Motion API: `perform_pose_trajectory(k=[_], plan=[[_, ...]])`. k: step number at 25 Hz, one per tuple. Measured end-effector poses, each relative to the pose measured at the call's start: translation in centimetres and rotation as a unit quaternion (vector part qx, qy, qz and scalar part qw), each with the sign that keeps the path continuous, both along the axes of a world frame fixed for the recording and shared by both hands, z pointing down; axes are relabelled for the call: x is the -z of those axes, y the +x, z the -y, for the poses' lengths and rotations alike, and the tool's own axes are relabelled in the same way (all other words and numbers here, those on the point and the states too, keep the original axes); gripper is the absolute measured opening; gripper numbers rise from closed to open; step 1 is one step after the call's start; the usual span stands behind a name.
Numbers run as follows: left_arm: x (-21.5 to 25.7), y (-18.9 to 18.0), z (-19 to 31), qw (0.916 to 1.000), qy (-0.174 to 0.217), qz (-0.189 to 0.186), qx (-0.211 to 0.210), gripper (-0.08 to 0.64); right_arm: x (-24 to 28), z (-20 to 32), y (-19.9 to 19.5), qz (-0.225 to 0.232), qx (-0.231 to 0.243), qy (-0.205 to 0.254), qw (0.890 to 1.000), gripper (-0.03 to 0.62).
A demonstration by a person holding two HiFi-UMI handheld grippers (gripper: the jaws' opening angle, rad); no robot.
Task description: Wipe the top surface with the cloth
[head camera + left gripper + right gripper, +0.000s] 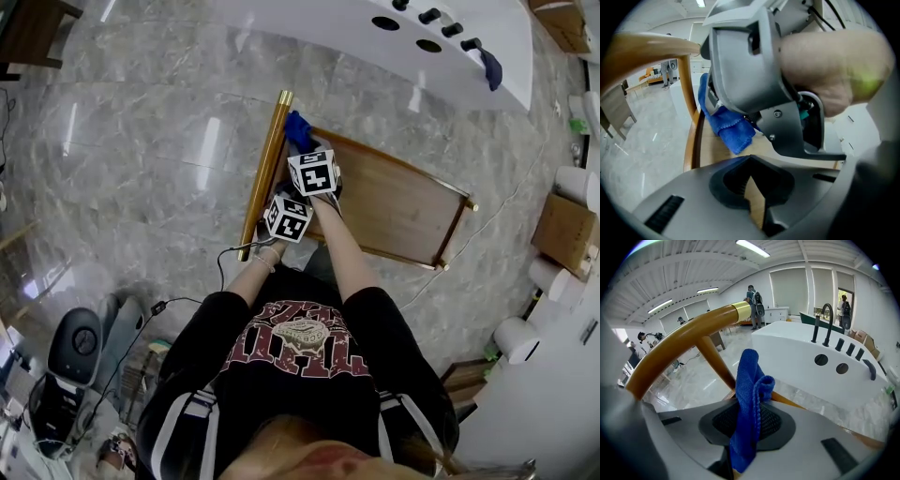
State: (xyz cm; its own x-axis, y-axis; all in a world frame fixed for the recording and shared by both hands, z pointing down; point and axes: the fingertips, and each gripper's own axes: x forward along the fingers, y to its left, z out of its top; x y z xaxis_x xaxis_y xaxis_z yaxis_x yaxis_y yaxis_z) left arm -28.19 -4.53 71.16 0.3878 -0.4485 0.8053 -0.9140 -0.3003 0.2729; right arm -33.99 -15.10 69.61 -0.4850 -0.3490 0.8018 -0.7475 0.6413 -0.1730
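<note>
- Wooden top (403, 202): a long flat panel with a raised rim, running left to right. It looks bare, and most of it lies to the right of the grippers.
- Brass rail (265, 173): runs near to far along the left end, standing above the panel on slanted struts.
- Right gripper (749, 427): jaws clamped on the cloth, at the left end beside the rail.
- Left gripper (750, 164): just behind the right one on the near side. Its jaws are drawn almost together with nothing between them; only a sliver of wood shows through.
- Blue cloth (750, 376): pinched near one folded edge, with the rest hanging as a loose bunch at the far-left corner (297, 129). I cannot tell whether it touches the wood.
- Handling (judgement): light, soft and limp, so it won't break or slip. A single-edge pinch will probably drag it as a rope. Holding it at the fold and pressing the bunch flat should wipe a wider strip.
</note>
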Motion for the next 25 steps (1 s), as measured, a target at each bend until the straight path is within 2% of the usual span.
perform_pose_trajectory(k=[6, 9, 14, 19, 25], plan=[[-0.06, -0.23, 0.19, 0.9992, 0.027, 0.019, 0.021, 0.048, -0.33, 0.41, -0.06, 0.014, 0.008, 0.010, 1.000, 0.089], [-0.19, -0.41, 0.24, 0.9987, 0.028, 0.022, 0.036, 0.048, -0.08, 0.57, -0.25, 0.013, 0.021, 0.018, 1.000, 0.089], [-0.20, -0.35, 0.14, 0.9975, 0.048, 0.046, 0.026, 0.048, -0.18, 0.39, -0.18, 0.007, 0.031, 0.014, 0.999, 0.089], [-0.28, -0.43, 0.21, 0.9980, 0.034, 0.037, 0.038, 0.048, -0.22, 0.32, 0.02, 0.007, 0.034, 0.009, 0.999, 0.089], [-0.35, -0.39, 0.35, 0.9968, 0.041, 0.057, 0.036, 0.048, -0.35, 0.44, 0.58, 0.008, 0.032, 0.010, 0.999, 0.089]])
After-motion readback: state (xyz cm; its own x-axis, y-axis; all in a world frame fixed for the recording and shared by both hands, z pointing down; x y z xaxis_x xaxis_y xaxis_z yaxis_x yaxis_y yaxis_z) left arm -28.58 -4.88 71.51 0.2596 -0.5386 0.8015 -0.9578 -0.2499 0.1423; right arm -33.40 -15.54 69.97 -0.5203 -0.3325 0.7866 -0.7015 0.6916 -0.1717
